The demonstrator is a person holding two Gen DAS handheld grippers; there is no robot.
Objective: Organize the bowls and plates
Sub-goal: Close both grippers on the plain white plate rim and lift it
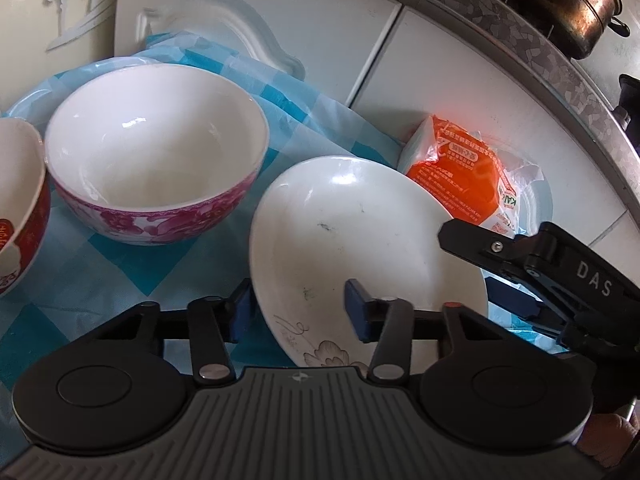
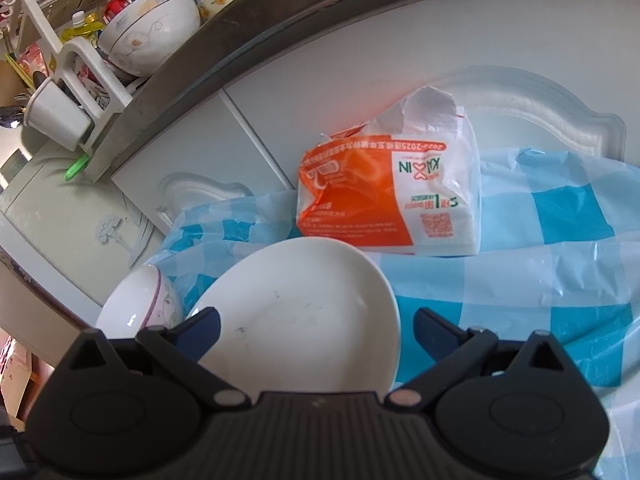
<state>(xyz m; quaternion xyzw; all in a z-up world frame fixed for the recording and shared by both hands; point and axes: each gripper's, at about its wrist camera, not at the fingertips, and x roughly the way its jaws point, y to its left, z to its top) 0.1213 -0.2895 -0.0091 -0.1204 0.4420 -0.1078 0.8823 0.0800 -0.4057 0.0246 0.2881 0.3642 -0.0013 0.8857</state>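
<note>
- White plate: sitting tilted on the checked blue cloth that covers the surface, its near rim raised. Judged to be propped this way so a finger can pass under the rim.
- Left tongs: straddling the plate's near rim, one blue pad over the inner face and the other outside the rim at its left. The pads are looking close to the rim, but whether they are pressing on it I cannot tell. No other item is lying between them.
- Right tongs: standing wide open around the same plate from the other side, pads clear of it and gripping nothing; probably waiting to steady it.
- Pink floral bowl: standing upright just beside the plate on its left, empty, likely awaiting stacking.
- Red bowl: standing at the left edge of the left wrist view, touching or nearly touching the floral bowl.
- Orange tissue pack: lying behind the plate, against the cabinet door; not part of the sorting.
</note>
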